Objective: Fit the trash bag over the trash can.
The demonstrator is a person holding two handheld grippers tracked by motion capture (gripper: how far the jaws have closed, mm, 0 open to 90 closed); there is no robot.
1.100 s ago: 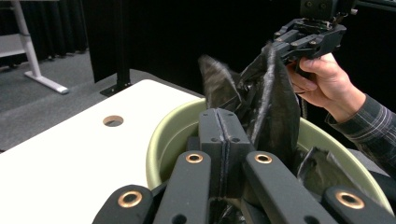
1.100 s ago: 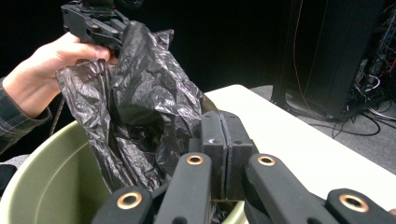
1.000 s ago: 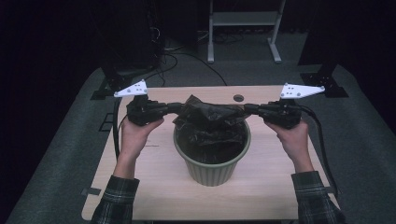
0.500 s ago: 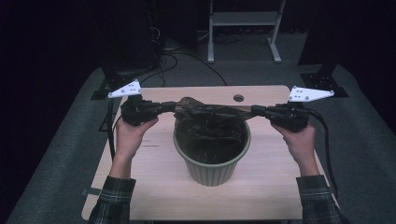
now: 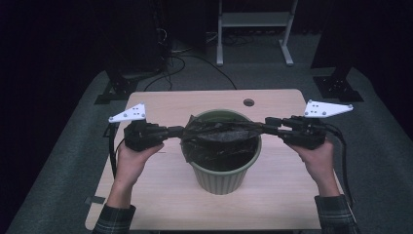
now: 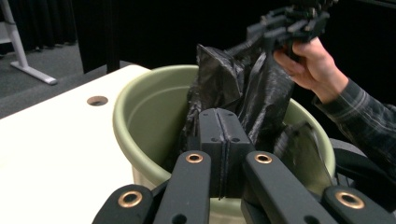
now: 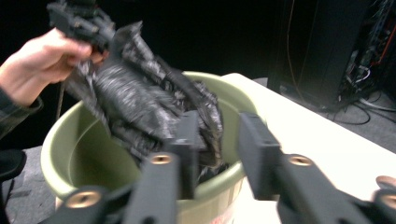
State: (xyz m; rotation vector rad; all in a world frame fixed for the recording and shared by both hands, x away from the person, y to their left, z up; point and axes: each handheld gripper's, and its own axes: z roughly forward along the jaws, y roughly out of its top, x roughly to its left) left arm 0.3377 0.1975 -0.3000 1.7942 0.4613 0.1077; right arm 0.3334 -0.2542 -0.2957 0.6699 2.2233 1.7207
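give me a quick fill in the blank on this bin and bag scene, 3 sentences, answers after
1. The black bag is stretched over the mouth of a ____ bin.
2. In the left gripper view, the left gripper has its jaws ____ on the bag's edge.
3. In the right gripper view, the right gripper has a gap between its jaws, so it is ____.

Missing words: green; shut; open

A crumpled black plastic bag [image 5: 221, 131] is stretched taut across the mouth of a round pale-green plastic bin [image 5: 223, 173] standing upright mid-table.
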